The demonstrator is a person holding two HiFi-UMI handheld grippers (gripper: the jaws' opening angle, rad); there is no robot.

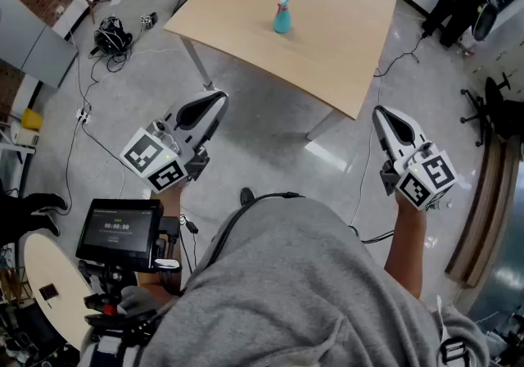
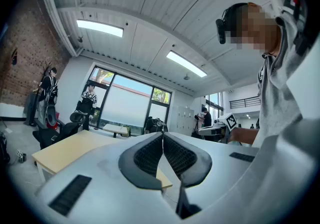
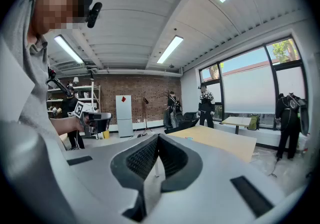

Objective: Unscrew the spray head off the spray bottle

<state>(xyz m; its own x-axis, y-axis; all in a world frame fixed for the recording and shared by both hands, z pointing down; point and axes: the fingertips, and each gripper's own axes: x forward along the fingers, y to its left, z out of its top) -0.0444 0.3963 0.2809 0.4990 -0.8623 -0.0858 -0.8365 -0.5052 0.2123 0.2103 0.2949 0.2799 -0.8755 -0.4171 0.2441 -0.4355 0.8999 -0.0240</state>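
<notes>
On the light wooden counter [image 1: 327, 38], toward its far side, a small teal spray bottle [image 1: 282, 20] is seen standing upright. Its spray head [image 1: 283, 3] is seated on the neck, and no gap or tilt between head and bottle can be made out at this size.

The left hand-held gripper [image 1: 214, 100] is held close to the person's body, over the grey floor [image 1: 270, 136] and well apart from the counter. Its jaws are clenched: in the left gripper view the ridged pads [image 2: 150, 154] are pressed together along one line, and nothing is caught between them. The right hand-held gripper [image 1: 378, 113] is likewise held near the body, beside the counter's near corner but not touching it. Its jaws are clenched on nothing as well, as the right gripper view shows. Neither gripper is near the bottle.

The task is therefore judged not to have been begun. Nothing has been gripped, steadied or turned. All of it is left: the counter must be approached, and both sets of jaws must be opened. The bottle's body must then be held by one gripper, and the head grasped by the other, turned loose and lifted away.
</notes>
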